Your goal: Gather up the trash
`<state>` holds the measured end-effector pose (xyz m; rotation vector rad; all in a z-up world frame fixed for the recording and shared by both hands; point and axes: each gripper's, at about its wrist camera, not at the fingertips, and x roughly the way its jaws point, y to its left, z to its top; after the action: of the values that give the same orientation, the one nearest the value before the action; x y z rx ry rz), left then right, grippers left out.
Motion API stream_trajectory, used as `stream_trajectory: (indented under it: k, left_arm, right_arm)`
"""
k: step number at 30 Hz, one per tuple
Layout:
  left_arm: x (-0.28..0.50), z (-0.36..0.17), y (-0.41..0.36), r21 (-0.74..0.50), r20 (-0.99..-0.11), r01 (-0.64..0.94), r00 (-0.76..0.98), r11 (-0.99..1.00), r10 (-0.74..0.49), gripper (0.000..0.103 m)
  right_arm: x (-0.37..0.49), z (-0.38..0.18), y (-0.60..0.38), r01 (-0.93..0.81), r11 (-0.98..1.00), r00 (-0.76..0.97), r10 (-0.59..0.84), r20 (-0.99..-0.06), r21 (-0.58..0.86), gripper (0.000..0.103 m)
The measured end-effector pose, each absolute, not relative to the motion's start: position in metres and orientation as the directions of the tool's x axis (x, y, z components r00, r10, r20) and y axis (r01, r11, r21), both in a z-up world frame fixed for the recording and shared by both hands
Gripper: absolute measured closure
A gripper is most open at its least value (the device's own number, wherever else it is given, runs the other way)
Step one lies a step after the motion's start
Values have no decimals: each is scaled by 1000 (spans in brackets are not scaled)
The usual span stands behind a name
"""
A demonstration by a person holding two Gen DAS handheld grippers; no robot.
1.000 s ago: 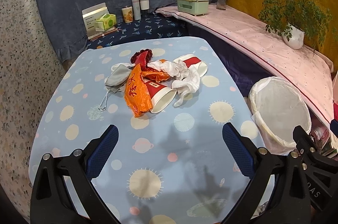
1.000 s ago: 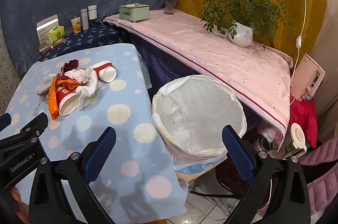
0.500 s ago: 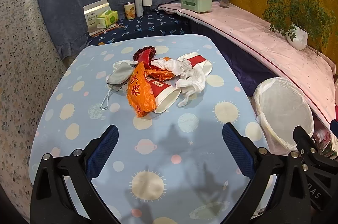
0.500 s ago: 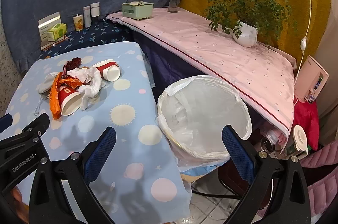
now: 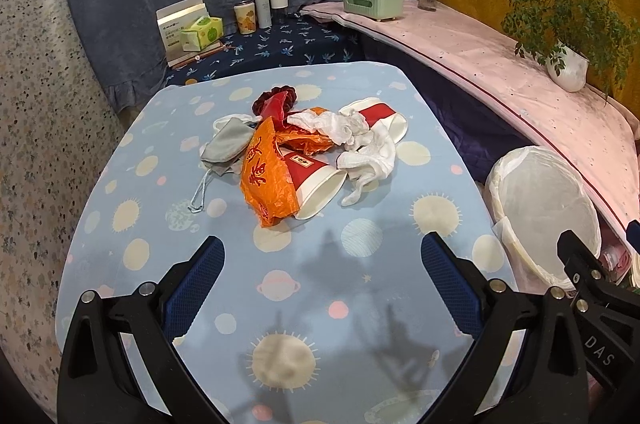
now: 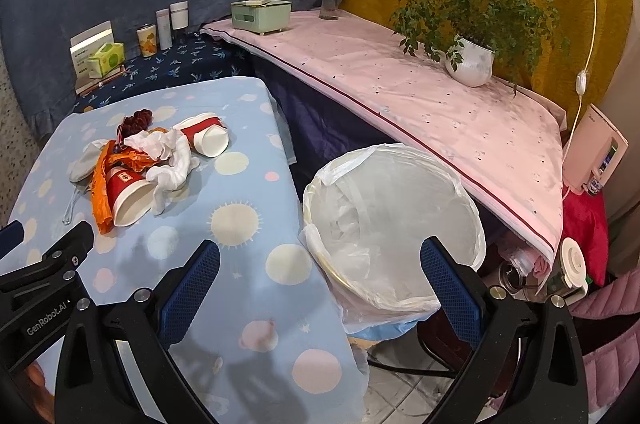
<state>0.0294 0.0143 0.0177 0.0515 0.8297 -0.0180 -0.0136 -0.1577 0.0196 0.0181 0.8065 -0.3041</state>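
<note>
Planet-print blue tablecloth [image 5: 304,288], lined bin [image 6: 394,224] beside, pink-covered shelf [image 6: 420,104] behind.

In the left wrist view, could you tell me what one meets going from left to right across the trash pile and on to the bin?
Grey face mask → orange plastic bag → nearer red paper cup → crumpled white tissue → lined trash bin, beside the table's right edge.

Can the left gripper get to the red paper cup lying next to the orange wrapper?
Probably yes. The left gripper is open and points at the red paper cup, with only bare tablecloth between them. The orange wrapper lies against the cup's side.
</note>
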Motion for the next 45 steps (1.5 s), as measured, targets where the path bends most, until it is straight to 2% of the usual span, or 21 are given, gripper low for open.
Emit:
stream_trajectory:
  k: [18,27,32,45]
  left_arm:
    - [29,23,18,22,-724,78,689,997,-38,9]
    - [49,15,40,-42,-738,77,670,996,-83,9]
    - [70,4,67,-91,-736,64,668,994,-110,9]
    - [138,-42,115,-170,-797,-7,589,985,-133,9]
  right_arm:
    - [-18,34,-154,314,944,673,-294,-679,-98,7]
    - [-10,34,-151,340,938,684,-298,-666,-70,7]
    - [7,23,-135,303,951,695,-265,-668,-61,7]
    - [79,-6,-100,225,974,710,-169,-683,-7,7]
